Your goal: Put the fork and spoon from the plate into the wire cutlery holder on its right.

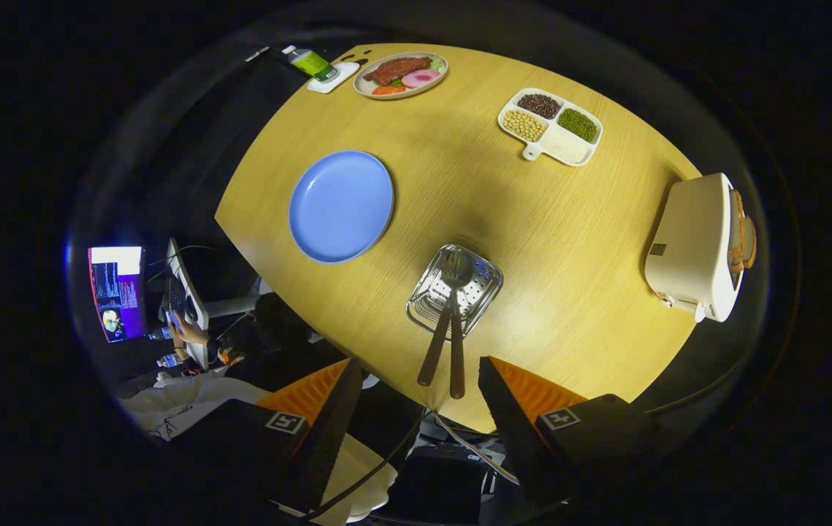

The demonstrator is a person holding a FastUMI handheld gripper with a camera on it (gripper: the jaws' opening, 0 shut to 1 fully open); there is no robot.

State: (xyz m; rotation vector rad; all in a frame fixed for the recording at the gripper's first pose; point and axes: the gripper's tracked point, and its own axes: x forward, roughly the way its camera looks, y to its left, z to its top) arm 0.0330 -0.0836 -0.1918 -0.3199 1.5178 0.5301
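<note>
The wooden surface point(532, 241) carried the blue plate point(341, 206), which lay bare. Right of it, the wire cutlery holder point(454, 291) already held the fork point(436, 343) and spoon point(457, 343), so the task looked finished. The tongs point(419, 394) hung spread and empty above them.

No readable text anywhere. Square black-and-white marker tags are showing on both fingers point(291, 421) of the hand-held gripper point(419, 394), patterns only. Toaster point(693, 245) is carrying a small dark label, too small to read.
</note>
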